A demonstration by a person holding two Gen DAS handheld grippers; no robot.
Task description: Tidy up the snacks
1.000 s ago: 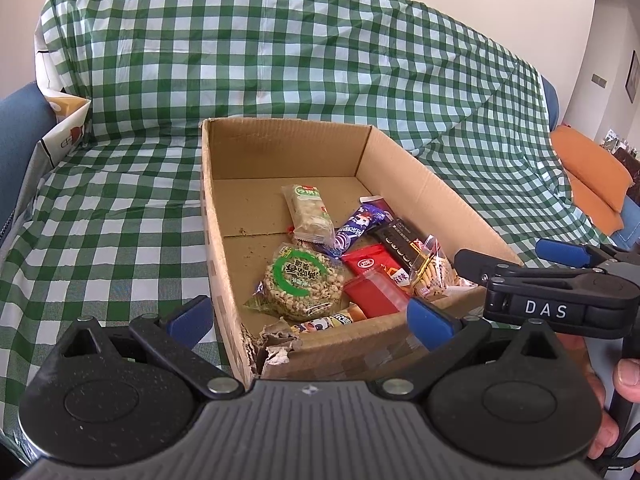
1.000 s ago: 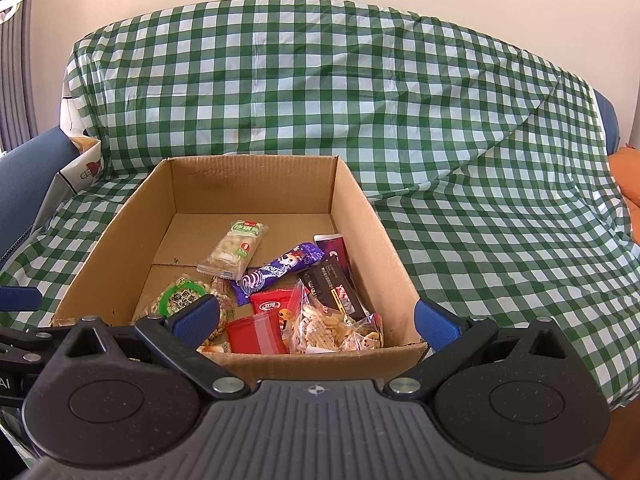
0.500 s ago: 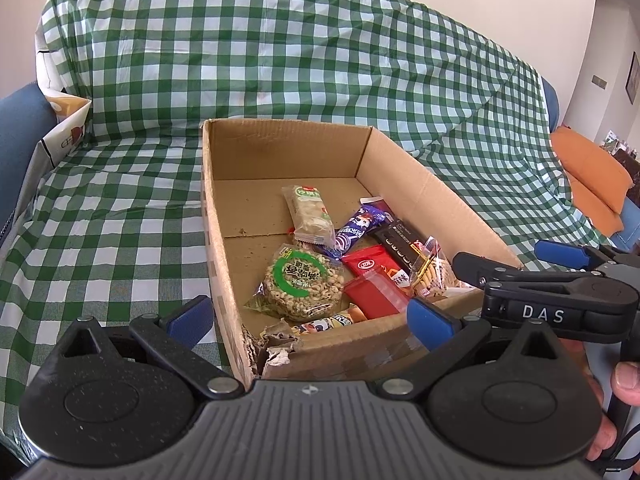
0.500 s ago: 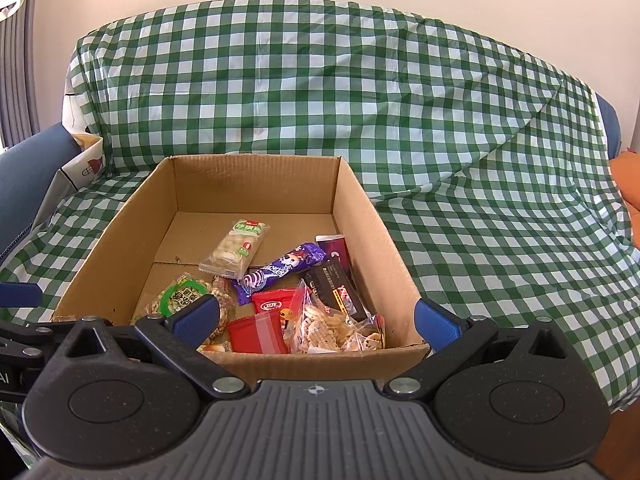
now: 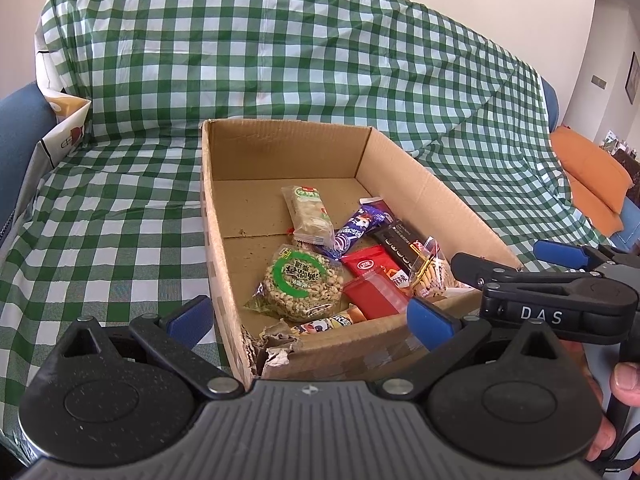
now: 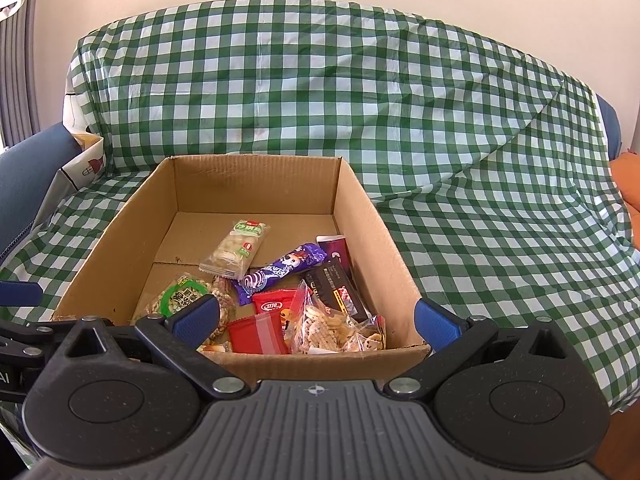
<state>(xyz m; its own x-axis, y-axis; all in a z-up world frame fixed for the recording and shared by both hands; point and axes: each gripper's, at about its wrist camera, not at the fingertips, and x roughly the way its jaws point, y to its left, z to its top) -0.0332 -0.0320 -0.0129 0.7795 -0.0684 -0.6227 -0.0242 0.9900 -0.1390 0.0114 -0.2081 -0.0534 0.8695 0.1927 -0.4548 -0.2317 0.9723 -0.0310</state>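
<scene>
Both tongs, left (image 5: 308, 316) and right (image 6: 316, 316), gape wide, holding nothing. Snacks (mixed wrappers) fill the cardboard box (image 6: 256, 176).

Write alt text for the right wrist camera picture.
An open cardboard box of wrapped snacks sits on a green checked cloth, seen past the open right gripper, which holds nothing. Inside lie a purple bar, a red packet and a clear cracker bag.

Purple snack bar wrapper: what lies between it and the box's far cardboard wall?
Only the white-and-green rice cracker packet beside the purple snack bar wrapper, then bare cardboard floor up to the far wall, clearest in the right wrist view.
</scene>
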